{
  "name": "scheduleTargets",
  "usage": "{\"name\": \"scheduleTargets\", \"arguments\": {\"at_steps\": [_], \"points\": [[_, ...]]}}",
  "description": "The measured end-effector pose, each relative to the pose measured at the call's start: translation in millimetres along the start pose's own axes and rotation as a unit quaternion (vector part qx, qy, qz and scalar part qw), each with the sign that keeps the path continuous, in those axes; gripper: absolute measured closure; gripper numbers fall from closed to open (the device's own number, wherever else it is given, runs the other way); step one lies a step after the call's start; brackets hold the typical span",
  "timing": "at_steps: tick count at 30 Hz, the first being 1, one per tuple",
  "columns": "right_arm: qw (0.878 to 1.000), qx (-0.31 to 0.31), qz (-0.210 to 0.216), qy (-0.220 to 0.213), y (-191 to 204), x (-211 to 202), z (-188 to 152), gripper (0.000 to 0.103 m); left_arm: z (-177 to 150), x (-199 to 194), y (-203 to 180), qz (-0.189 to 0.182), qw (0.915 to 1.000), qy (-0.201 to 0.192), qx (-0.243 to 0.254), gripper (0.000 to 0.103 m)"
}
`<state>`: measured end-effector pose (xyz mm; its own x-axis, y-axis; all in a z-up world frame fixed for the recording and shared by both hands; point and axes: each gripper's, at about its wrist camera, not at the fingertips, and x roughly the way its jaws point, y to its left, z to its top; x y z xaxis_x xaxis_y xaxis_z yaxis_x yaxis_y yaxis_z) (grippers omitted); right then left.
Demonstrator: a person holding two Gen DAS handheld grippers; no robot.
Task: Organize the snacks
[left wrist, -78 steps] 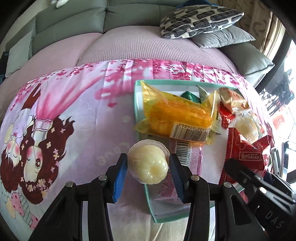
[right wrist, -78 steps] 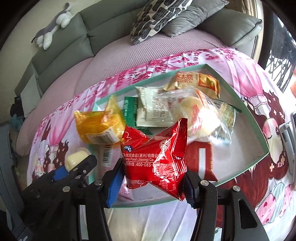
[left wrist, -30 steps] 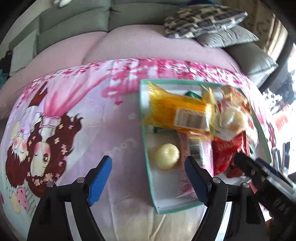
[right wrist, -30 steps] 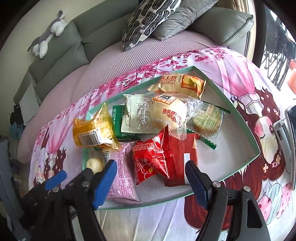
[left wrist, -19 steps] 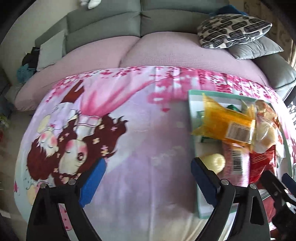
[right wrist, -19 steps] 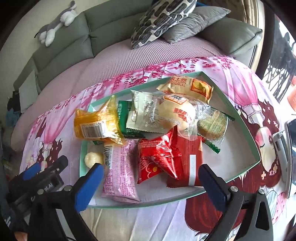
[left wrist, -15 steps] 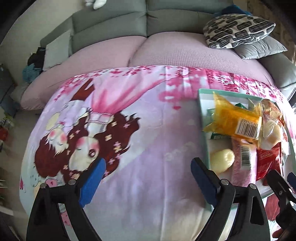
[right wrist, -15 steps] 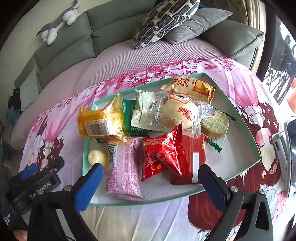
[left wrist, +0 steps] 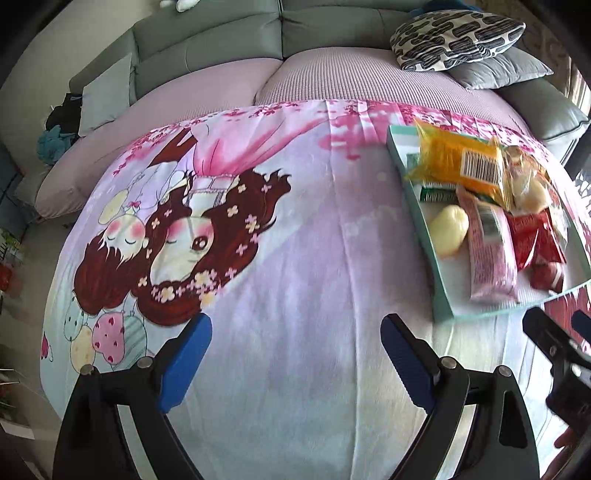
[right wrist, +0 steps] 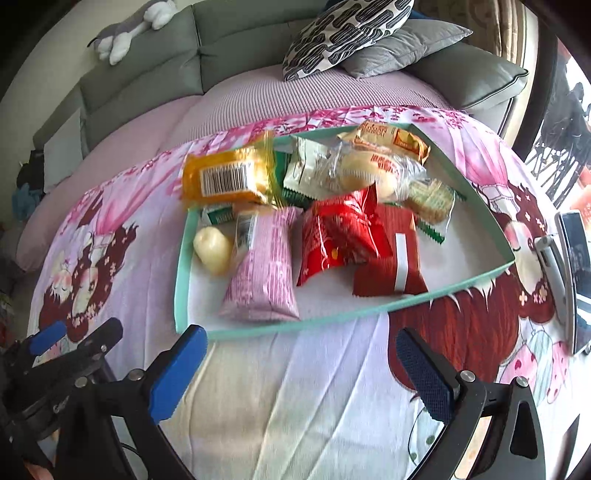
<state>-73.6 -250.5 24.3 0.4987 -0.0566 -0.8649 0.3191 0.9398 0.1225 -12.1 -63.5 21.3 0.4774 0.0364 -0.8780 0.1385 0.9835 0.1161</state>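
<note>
Wrapped snacks, among them a pale yellow round jelly cup (right wrist: 212, 250) and a pink striped packet (right wrist: 260, 275), are lying in a shallow teal-rimmed tray (right wrist: 183, 258) on a pink cartoon-printed cloth (left wrist: 295, 258). The left gripper (left wrist: 295, 363) and the right gripper (right wrist: 297, 373) are both hovering over the cloth, gaping wide, holding nothing.

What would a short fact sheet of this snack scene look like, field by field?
Surface: cartoon cloth
Container: teal tray
In tray: yellow pack, pink pack, red bags, bun, pale jelly cup
Left tongs: open, empty, over bare cloth
Right tongs: open, empty, just short of the tray
Background: grey sofa, patterned cushion
</note>
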Motion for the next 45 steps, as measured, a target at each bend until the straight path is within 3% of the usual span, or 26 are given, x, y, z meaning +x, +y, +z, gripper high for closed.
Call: {"name": "scheduleTargets", "arguments": {"at_steps": [45], "points": [[1.0,0.004,-0.019,0.013,-8.0,15.1,-1.9,0.0,-1.7,15.8,-2.5,-0.009,0.9996,0.021,0.014,0.011]]}}
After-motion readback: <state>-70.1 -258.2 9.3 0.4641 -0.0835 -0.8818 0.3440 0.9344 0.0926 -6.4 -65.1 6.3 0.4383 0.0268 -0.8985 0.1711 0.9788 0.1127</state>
